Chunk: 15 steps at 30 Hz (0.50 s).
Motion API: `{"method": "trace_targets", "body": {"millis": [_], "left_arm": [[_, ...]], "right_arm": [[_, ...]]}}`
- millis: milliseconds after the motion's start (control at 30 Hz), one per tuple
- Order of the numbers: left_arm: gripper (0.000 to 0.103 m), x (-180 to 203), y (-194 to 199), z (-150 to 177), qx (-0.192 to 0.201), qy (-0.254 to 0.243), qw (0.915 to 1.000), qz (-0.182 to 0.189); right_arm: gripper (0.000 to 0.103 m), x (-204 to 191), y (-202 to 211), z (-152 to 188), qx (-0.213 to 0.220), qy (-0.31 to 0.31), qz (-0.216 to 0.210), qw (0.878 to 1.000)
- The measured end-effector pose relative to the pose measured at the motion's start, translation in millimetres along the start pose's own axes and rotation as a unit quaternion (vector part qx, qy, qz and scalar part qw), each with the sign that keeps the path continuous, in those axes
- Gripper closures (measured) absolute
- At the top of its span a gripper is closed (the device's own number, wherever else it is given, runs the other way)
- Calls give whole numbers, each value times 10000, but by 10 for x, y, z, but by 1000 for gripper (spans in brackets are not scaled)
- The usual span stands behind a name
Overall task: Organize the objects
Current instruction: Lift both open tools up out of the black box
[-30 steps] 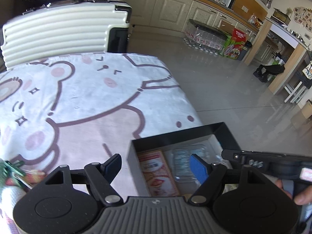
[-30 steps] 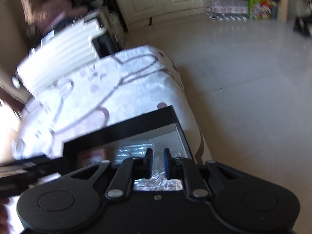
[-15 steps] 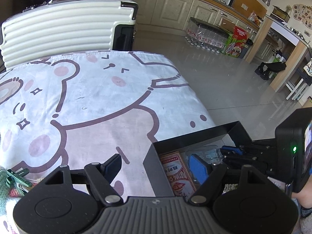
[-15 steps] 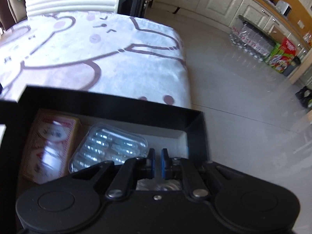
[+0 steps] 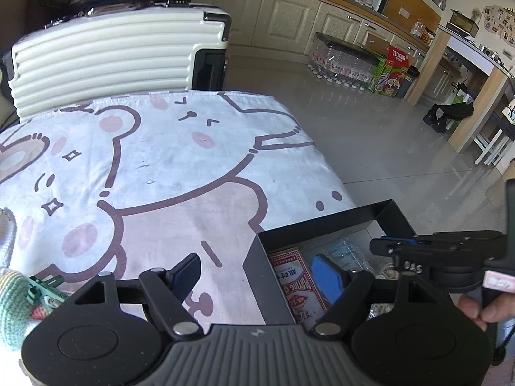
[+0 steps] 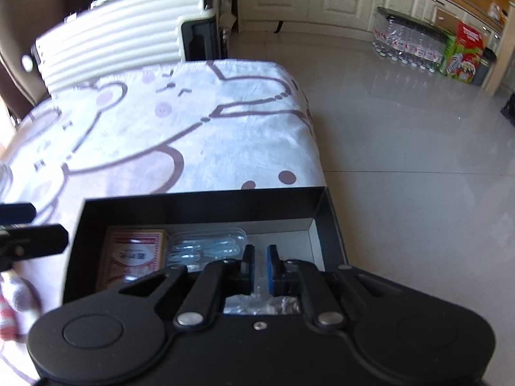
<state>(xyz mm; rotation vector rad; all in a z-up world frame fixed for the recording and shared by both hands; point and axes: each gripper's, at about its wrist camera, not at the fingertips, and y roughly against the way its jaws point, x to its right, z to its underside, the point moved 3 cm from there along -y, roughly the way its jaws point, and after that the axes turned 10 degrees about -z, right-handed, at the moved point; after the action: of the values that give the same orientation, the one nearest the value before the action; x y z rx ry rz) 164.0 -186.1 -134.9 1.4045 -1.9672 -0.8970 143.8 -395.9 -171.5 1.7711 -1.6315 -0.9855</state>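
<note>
Right gripper [image 6: 260, 265]: tilted down over the black box's near right part, jaws clenched together, nothing seen between them.
Left gripper [image 5: 257, 268]: tilted down at the box's left wall, jaws parted, empty.
Black box [image 6: 199, 204]: open-topped, at the near right corner of the bear-print cloth [image 5: 167, 167].
Contents: red card pack [image 6: 135, 254] at left, clear blister pack [image 6: 206, 246] beside it, crinkled foil below the right gripper.
Surroundings: cream suitcase [image 5: 106, 61] behind the cloth; crocheted toy [image 5: 13, 308] at near left.

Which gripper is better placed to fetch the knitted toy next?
Probably left. The left gripper is open, with nothing between its fingers, and the knitted toy lies just beside it. The right gripper is shut over the black box.
</note>
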Motion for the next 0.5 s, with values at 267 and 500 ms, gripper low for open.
{"method": "trace_targets", "body": {"millis": [267, 500], "left_arm": [[26, 36, 331, 90, 111, -44, 9999, -84], [26, 60, 631, 178, 242, -73, 9996, -135]], "right_arm": [[91, -50, 491, 54, 354, -257, -206, 9988], [85, -130, 929, 155, 645, -295, -244, 9972]]}}
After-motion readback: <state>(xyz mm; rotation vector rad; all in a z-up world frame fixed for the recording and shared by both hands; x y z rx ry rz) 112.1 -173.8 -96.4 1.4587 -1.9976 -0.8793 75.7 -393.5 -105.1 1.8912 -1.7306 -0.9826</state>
